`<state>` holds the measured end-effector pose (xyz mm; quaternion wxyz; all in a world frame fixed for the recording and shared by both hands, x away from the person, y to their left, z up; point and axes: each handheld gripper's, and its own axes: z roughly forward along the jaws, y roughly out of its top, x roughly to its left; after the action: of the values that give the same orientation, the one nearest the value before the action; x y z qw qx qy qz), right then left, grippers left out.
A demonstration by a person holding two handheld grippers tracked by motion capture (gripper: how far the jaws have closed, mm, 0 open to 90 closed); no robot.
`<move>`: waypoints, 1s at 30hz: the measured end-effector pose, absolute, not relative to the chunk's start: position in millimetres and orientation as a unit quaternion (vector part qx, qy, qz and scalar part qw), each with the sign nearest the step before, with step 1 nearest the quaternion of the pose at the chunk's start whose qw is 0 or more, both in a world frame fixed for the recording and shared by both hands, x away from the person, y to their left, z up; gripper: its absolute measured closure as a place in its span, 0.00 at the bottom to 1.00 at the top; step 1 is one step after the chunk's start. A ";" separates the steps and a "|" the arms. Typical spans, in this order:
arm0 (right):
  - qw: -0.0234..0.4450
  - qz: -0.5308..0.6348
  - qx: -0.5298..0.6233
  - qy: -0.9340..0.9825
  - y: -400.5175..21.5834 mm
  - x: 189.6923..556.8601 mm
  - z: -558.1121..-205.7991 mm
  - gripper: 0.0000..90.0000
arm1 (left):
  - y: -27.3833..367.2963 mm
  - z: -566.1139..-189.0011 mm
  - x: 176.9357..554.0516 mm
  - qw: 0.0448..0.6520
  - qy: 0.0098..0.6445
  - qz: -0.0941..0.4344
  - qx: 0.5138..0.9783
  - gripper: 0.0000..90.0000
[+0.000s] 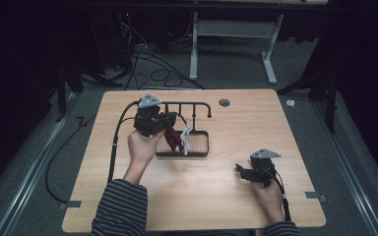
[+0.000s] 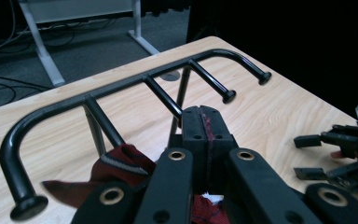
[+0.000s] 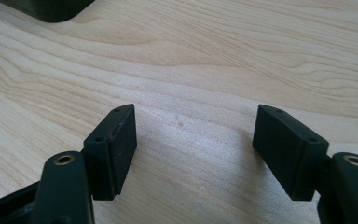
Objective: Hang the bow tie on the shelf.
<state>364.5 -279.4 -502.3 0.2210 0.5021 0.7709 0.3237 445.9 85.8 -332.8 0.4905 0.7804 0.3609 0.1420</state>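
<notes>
A black rack [image 1: 187,104] with several knob-tipped pegs stands on its tray-like base [image 1: 197,153] at the middle of the wooden table. My left gripper [image 1: 170,129] is raised beside the rack, shut on a dark red cloth [image 1: 174,139] that hangs over the base. In the left gripper view its jaws [image 2: 206,116] press together with a red edge between them, and the cloth [image 2: 121,161] with a grey stripe bunches below, just under the rack's rail [image 2: 121,86]. A pale strip [image 1: 186,138] hangs beside the cloth. My right gripper [image 1: 242,172] rests low on the table at the right, open [image 3: 193,149], with bare wood between its jaws.
A round grey grommet [image 1: 224,103] sits in the table behind the rack. The base's dark corner [image 3: 46,9] lies ahead of the right gripper. Cables [image 1: 152,69] and a white desk frame [image 1: 231,29] stand on the floor beyond the far edge.
</notes>
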 end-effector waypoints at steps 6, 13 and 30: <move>0.221 0.324 0.502 0.771 -279.4 364.6 -502.4 0.35 | 85.9 -334.6 453.3 0.497 0.372 0.143 0.771 1.00; 0.221 0.323 0.502 0.771 -279.5 364.5 -502.3 0.35 | 80.9 -335.1 460.2 0.495 0.378 0.145 0.769 1.00; 0.221 0.323 0.500 0.772 -279.5 364.4 -502.3 0.35 | 76.6 -340.2 465.4 0.473 0.385 0.163 0.775 0.95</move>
<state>364.4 -279.5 -502.3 0.2214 0.5003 0.7722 0.3232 465.4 76.6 -340.2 0.4734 0.7752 0.3851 0.1634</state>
